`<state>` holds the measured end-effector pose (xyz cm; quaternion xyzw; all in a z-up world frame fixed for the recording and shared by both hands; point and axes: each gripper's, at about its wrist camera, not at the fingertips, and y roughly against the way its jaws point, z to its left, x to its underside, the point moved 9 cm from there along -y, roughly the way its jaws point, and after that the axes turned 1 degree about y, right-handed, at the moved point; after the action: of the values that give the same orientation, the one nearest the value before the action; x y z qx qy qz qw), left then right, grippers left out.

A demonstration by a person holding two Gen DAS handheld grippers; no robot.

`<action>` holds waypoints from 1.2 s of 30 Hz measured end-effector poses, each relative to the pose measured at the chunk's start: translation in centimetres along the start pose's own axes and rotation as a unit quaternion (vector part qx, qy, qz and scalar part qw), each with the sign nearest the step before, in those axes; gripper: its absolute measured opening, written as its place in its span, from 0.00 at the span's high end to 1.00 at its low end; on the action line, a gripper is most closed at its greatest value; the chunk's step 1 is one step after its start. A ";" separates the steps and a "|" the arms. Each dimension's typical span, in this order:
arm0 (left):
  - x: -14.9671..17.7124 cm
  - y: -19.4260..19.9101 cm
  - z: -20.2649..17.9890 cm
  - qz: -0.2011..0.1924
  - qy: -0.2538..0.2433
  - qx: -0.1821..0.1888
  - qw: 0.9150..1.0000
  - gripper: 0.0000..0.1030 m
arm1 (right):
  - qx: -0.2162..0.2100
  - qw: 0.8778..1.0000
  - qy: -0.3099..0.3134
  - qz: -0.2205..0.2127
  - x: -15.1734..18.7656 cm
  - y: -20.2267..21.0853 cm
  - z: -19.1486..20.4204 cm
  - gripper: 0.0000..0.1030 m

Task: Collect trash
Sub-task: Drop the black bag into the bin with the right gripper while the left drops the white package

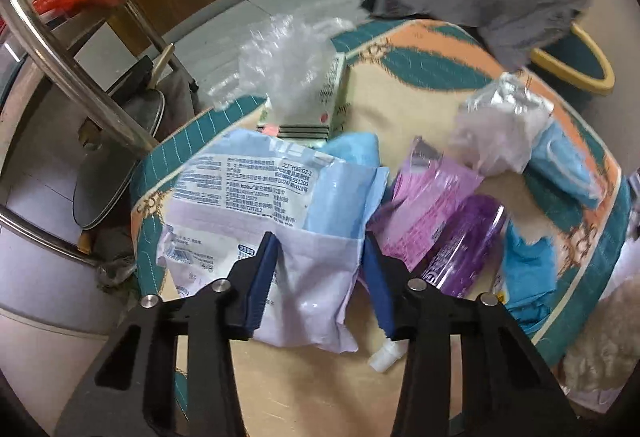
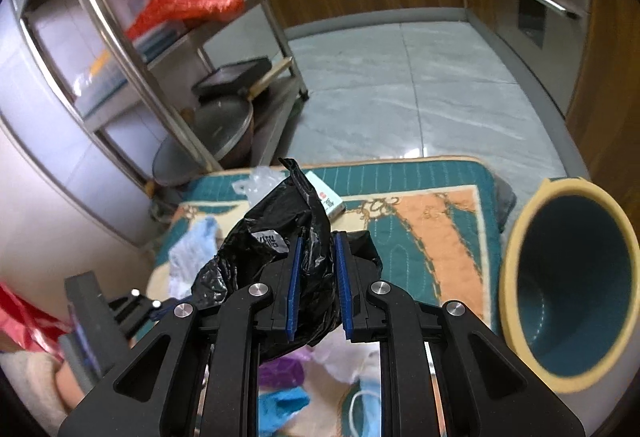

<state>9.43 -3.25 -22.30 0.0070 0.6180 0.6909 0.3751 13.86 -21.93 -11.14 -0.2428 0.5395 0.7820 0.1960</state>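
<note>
The right gripper point(image 2: 317, 285) has its jaws clamped on a crumpled black plastic bag point(image 2: 276, 249), which hangs above the quilted mat point(image 2: 440, 221), with the teal bin with a yellow rim point(image 2: 568, 289) near on the right. The left gripper point(image 1: 320, 277) is low over the mat, and its blue pads stand on both sides of a white wet-wipe packet point(image 1: 248, 197); whether they already press on it I cannot tell, because the foil lies loose between them. I think the black bag may slip, since only a thin fold of film is pinched and most of it bulges out to the left; a quick swing toward the bin could shake it free. The left jaws may also catch only one edge of the packet, so it would fold and fall back, or drag the pink wrapper point(image 1: 432, 193) and the purple wrapper point(image 1: 468, 249) just beside it. The other trash on the mat is a clear plastic bag point(image 1: 288, 65), a blue glove point(image 1: 528, 269), a crumpled clear bag point(image 1: 496, 129) and a small white carton point(image 2: 328, 201). Much is hard to read: the top right of the left wrist view is a dark grey blur, the bottom of the bin is not visible, and the black bag hides part of the mat in the right wrist view. The small white cap point(image 1: 384, 357) under the left gripper is half covered.
</note>
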 end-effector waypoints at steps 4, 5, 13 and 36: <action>-1.0 2.0 1.0 -0.023 0.034 0.014 0.999 0.62 | -0.005 1.000 -0.013 -0.028 0.0 3.5 0.3 0.83; -1.1 2.4 1.2 -0.028 0.043 0.017 0.999 0.62 | -0.006 0.999 -0.014 -0.038 0.0 4.5 0.4 0.83; -3.4 7.4 5.4 -0.088 0.147 0.045 0.984 0.67 | -0.023 0.996 -0.044 -0.072 0.9 9.3 0.1 0.83; -15.3 15.5 -2.6 -0.222 0.150 0.167 0.949 0.72 | 0.124 0.983 -0.087 -0.102 -0.9 12.7 -15.7 0.83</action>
<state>11.34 -12.78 -2.65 -0.1716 0.7596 0.4705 0.4150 10.02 -41.01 -5.75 -0.2019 0.5856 0.7030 0.3496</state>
